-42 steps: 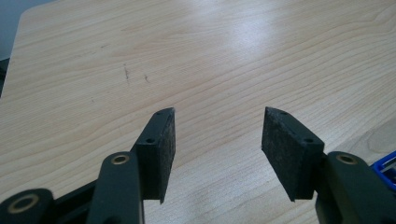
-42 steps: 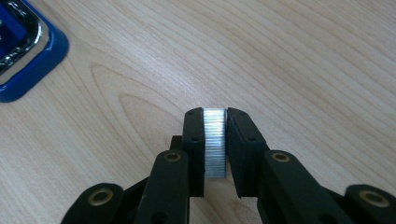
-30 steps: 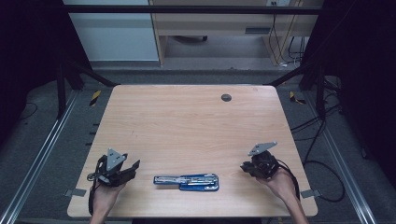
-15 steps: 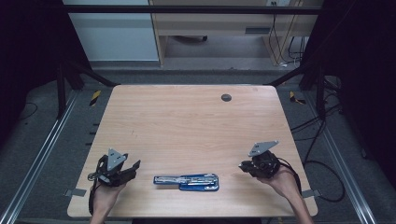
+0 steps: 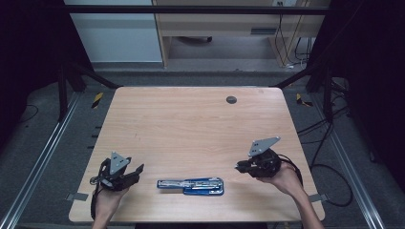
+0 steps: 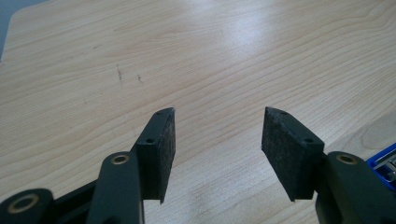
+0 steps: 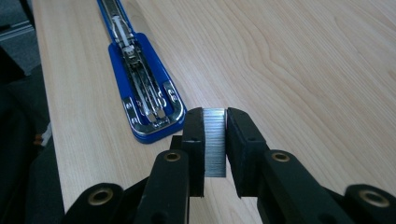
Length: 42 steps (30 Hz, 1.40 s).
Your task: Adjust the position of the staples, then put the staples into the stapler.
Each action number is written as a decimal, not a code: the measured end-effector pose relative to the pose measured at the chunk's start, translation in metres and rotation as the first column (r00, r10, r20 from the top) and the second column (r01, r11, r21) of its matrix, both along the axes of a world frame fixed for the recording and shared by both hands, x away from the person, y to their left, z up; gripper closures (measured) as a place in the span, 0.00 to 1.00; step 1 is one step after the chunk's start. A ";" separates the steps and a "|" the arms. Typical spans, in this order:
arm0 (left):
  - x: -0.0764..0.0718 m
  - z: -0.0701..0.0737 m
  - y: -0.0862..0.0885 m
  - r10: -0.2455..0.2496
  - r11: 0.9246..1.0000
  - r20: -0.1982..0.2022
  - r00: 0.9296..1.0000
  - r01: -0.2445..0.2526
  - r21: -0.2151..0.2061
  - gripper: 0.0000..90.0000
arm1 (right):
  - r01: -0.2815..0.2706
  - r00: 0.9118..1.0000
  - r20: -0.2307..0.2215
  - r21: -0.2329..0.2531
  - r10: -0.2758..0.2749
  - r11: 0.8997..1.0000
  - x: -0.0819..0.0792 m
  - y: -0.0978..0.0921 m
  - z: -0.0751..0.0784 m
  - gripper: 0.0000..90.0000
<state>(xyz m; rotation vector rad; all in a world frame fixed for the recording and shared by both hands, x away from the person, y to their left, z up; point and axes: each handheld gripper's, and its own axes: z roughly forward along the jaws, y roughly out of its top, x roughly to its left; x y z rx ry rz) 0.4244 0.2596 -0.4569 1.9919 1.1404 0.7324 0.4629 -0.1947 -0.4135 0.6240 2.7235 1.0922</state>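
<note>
Blue stapler [image 7: 140, 88], silver staple strip [image 7: 215, 140], black grippers, light wood-grain table [image 5: 191, 124].

I count one blue stapler [image 5: 191, 185], lying opened flat on the one table [image 5: 191, 124]. One strip of staples [image 7: 215, 140] sits in my right claw [image 7: 215, 116]. Two claws in all, with the left claw [image 6: 217, 135] as the second.

Blue stapler [image 5: 191, 185] (opened flat) on the wooden table [image 5: 191, 124], between left gripper [image 5: 136, 171] and right gripper [image 5: 240, 166].
</note>
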 end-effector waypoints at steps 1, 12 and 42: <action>0.000 0.000 0.000 0.000 1.000 0.000 1.000 0.000 0.001 0.49 | -0.016 1.000 0.001 0.000 0.016 1.000 0.001 0.002 0.001 0.87; 0.001 -0.001 0.001 -0.007 1.000 -0.006 1.000 0.007 -0.001 0.49 | -0.108 0.994 0.016 -0.014 0.108 0.994 0.007 0.021 0.008 0.87; 0.001 -0.002 0.001 -0.011 1.000 -0.009 1.000 0.011 -0.001 0.49 | -0.315 0.949 -0.009 -0.106 0.316 0.943 0.015 0.071 0.009 0.86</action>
